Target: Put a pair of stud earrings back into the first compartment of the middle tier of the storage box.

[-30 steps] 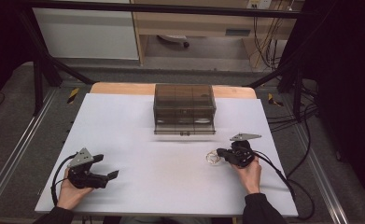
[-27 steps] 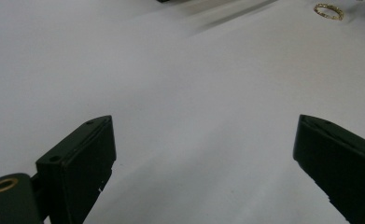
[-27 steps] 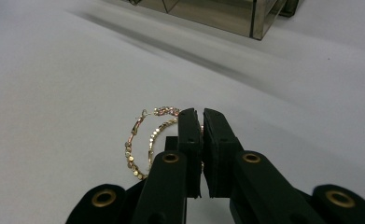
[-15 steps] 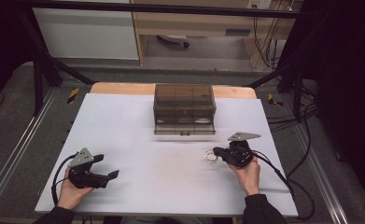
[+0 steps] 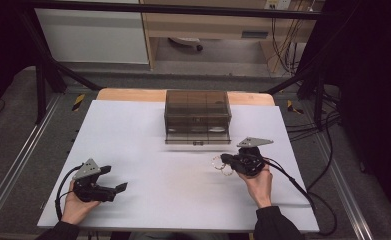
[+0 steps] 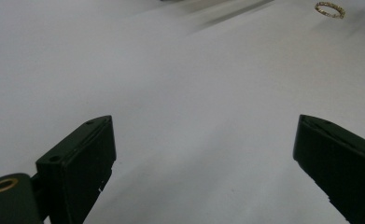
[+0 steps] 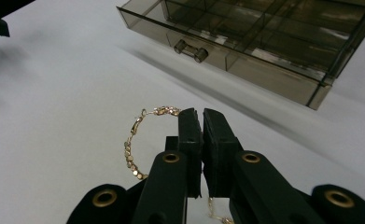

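Note:
A gold chain bracelet (image 7: 130, 150) hangs as a loop from my right gripper (image 7: 197, 115), whose jaws are shut on it. In the high view the right gripper (image 5: 225, 159) sits right of the table's middle, with the bracelet (image 5: 220, 165) dangling at its tip just above the white surface. A smoky transparent drawer box (image 5: 197, 111) stands behind it, its bottom drawer (image 7: 227, 51) pulled out, with a small knob. My left gripper (image 5: 118, 188) rests open near the front left; the left gripper view shows its jaws wide apart (image 6: 203, 128) and the bracelet (image 6: 329, 9) far off.
The white table top (image 5: 148, 150) spreads between the two grippers. A wooden edge (image 5: 128, 94) runs along the back. Black frame bars and cables stand around the table, with a cable (image 5: 293, 180) trailing from the right gripper.
The right gripper has drifted a little left and towards the drawer box, carrying the bracelet. The left gripper has stayed put.

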Tool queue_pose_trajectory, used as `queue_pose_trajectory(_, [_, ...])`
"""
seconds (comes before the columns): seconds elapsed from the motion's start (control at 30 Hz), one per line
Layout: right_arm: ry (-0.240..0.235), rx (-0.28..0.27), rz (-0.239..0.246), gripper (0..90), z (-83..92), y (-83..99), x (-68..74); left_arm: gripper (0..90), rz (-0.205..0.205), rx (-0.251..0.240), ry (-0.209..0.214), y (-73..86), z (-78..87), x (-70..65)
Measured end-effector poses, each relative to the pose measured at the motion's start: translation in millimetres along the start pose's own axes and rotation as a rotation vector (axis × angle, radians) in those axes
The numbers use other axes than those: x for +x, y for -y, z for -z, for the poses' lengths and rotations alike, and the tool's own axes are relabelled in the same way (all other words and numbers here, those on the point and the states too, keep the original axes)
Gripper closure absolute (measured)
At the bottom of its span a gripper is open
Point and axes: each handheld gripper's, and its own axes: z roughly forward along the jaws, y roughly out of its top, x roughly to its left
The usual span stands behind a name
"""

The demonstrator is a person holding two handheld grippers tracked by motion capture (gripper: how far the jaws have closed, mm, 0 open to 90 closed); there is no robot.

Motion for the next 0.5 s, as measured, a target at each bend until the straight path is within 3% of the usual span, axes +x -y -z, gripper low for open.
queue_pose_trajectory(0.5, [-0.001, -0.019, 0.042, 86.7, -23.6, -33.0, 23.3, 5.8, -0.003, 0.004, -0.001, 0.3, 0.2, 0.4])
